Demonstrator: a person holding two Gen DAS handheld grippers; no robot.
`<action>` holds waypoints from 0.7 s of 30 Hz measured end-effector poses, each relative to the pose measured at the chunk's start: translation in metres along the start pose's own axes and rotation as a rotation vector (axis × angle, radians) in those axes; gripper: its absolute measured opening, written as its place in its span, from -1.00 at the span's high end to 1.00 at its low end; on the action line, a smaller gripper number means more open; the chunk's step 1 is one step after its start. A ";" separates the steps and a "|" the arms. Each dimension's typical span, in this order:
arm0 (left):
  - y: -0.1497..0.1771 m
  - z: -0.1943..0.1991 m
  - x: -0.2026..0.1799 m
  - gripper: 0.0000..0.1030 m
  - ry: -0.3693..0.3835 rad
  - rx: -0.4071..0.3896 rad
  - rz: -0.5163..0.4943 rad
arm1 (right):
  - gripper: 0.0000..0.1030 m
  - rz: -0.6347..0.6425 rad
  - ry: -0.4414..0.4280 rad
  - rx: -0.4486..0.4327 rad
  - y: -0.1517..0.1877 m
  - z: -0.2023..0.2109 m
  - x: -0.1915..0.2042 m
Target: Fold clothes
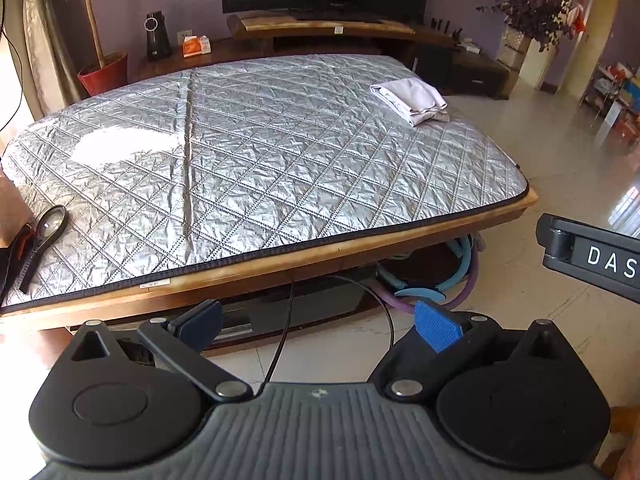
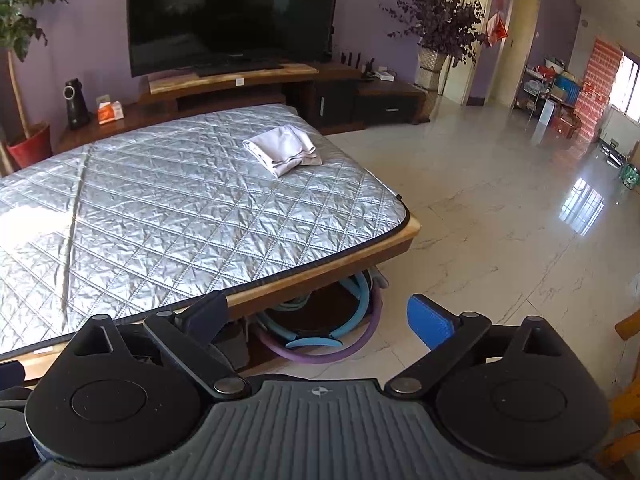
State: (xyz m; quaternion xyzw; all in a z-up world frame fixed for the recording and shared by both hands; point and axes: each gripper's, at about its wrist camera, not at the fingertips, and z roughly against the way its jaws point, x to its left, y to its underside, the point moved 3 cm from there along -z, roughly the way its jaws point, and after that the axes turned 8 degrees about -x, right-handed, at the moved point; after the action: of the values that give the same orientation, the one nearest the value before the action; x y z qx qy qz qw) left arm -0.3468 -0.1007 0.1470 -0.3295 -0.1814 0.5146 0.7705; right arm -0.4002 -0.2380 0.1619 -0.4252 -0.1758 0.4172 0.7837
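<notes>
- Right wrist view: folded pale garment lies upper centre, on the table's far corner, well apart from the empty, spread right gripper.
- Left wrist view: garment upper right; left gripper likewise spread, empty, seemingly farther.

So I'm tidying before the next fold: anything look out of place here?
Only the magnifying glass at the table's near left edge, unrelated to laundry. The folded cloth sits neatly at the far right corner.

I'm seeing the folded cloth sitting on the table near its far right corner. Magnifying glass is lying at the near left edge.
</notes>
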 end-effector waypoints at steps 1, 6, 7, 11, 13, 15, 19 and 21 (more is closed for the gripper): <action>0.000 0.000 0.000 -0.98 0.001 0.001 0.002 | -0.92 0.001 0.000 0.000 0.000 0.000 0.000; 0.000 -0.003 0.004 -0.98 -0.028 0.005 -0.003 | -0.95 0.006 -0.003 0.001 0.001 0.000 0.001; -0.001 -0.003 0.004 -0.98 -0.036 0.006 -0.005 | -0.95 0.008 -0.004 0.002 0.002 0.000 0.001; 0.001 -0.004 0.008 -0.98 -0.017 0.011 0.017 | -0.95 0.015 -0.009 0.006 0.004 -0.001 0.004; 0.000 -0.004 0.008 -0.98 -0.024 0.004 0.017 | -0.95 0.018 -0.011 0.005 0.005 0.000 0.005; 0.000 -0.004 0.008 -0.98 -0.023 0.005 0.016 | -0.95 0.020 -0.013 0.005 0.006 0.000 0.005; 0.002 -0.006 0.008 -0.98 -0.014 0.014 0.016 | -0.96 0.022 -0.016 0.006 0.006 0.000 0.005; 0.002 -0.006 0.007 -0.98 -0.013 0.015 0.007 | -0.96 0.022 -0.017 0.007 0.006 0.000 0.005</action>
State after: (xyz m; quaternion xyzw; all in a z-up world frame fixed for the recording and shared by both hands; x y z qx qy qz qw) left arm -0.3422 -0.0959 0.1409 -0.3211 -0.1814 0.5208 0.7699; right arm -0.4005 -0.2318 0.1567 -0.4209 -0.1761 0.4298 0.7792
